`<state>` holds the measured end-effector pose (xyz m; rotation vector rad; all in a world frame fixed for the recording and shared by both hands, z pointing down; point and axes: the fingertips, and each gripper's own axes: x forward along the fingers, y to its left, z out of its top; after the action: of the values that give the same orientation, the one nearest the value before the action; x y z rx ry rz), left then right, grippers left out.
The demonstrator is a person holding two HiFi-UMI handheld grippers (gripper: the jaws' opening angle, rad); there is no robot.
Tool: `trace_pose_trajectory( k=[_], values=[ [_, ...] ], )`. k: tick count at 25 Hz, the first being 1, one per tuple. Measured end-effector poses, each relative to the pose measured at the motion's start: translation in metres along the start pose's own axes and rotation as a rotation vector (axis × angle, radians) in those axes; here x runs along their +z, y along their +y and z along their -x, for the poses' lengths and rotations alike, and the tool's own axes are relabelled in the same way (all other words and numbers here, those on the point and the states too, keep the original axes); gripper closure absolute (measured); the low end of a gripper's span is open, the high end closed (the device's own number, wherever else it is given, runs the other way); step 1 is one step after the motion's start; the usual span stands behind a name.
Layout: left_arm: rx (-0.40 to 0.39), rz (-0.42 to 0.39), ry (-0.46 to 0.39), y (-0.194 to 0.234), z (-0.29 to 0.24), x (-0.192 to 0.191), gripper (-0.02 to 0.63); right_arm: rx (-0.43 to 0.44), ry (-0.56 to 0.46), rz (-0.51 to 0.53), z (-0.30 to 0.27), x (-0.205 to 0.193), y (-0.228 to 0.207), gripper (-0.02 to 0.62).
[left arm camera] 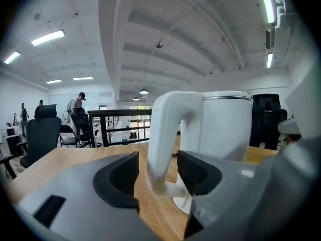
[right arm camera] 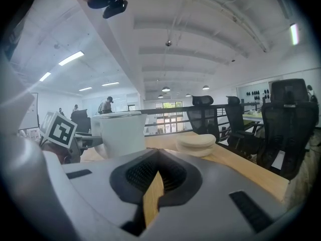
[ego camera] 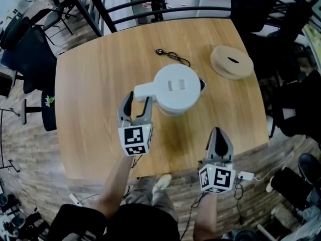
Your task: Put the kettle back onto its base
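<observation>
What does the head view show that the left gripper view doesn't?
Head view only: round tan disc with a slot, the kettle's flat lid top, the person's forearms. Left gripper view only: white ceiling with strip lights. Both: white plastic kettle, its curved handle between the left hand-held gripper's parted jaws, light wooden table.

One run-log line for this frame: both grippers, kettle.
left gripper: open, jaws astride kettle handle, not clamped | right gripper: shut, empty, at near edge of table | kettle: upright on table | beige disc: apart, far right
</observation>
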<state>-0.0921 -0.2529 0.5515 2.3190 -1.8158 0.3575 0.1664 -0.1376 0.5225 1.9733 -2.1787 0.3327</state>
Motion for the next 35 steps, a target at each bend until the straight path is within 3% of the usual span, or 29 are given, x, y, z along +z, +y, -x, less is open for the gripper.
trace_pose_trajectory(
  k=[19, 35],
  values=[
    [-0.032, -0.016, -0.046, -0.012, 0.077, 0.047, 0.38, 0.017, -0.072, 0.032, 0.057, 0.041, 0.015, 0.595],
    [-0.156, -0.072, -0.081, -0.046, 0.172, 0.079, 0.399, -0.002, -0.14, 0.054, 0.14, 0.067, 0.026, 0.595]
  ],
)
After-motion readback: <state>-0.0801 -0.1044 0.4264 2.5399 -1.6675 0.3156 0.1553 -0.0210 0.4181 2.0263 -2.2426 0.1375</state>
